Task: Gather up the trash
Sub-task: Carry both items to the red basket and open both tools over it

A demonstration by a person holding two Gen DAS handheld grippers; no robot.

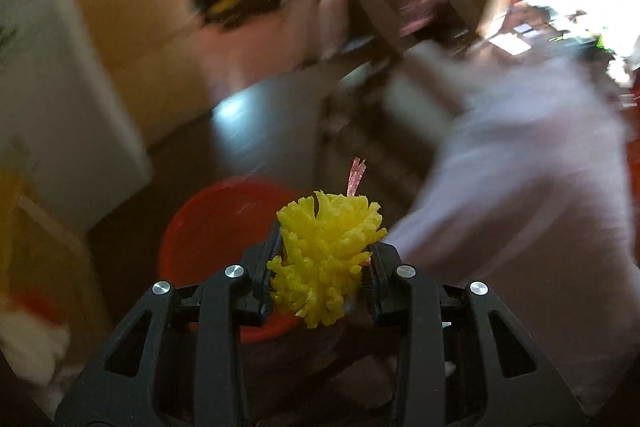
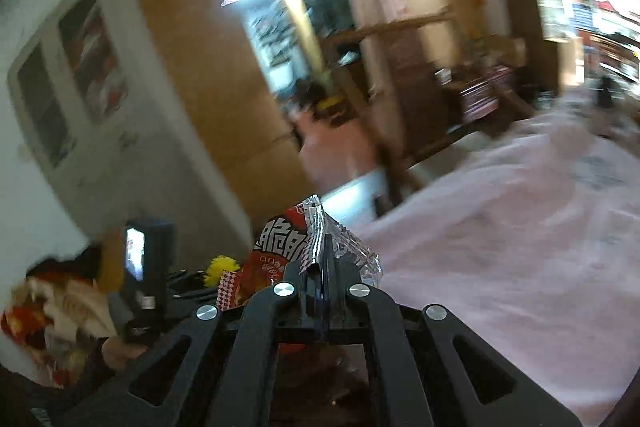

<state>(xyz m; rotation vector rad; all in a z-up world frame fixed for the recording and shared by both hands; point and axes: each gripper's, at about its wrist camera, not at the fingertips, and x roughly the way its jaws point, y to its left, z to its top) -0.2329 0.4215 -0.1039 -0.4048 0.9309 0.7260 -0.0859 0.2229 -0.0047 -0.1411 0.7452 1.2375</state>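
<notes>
The left claw is clamped on a yellow frilly ball of shredded paper, which bulges out between the two black fingers, with a thin pink strip sticking up behind it. Below and just to the left of that claw sits a red bucket on a dark floor; the yellow ball overlaps the bucket's right edge in the left wrist view, though whether it hangs above the opening cannot be told. A pale pink cloth fills the right side of that view, badly blurred. The right claw is squeezed together on a red snack wrapper with a silver inside, its crumpled top poking up past the fingertips. In the right wrist view the yellow ball shows at the lower left, next to the other handheld device. The same pink cloth spreads to the right. The room behind is blurred in both views.
</notes>
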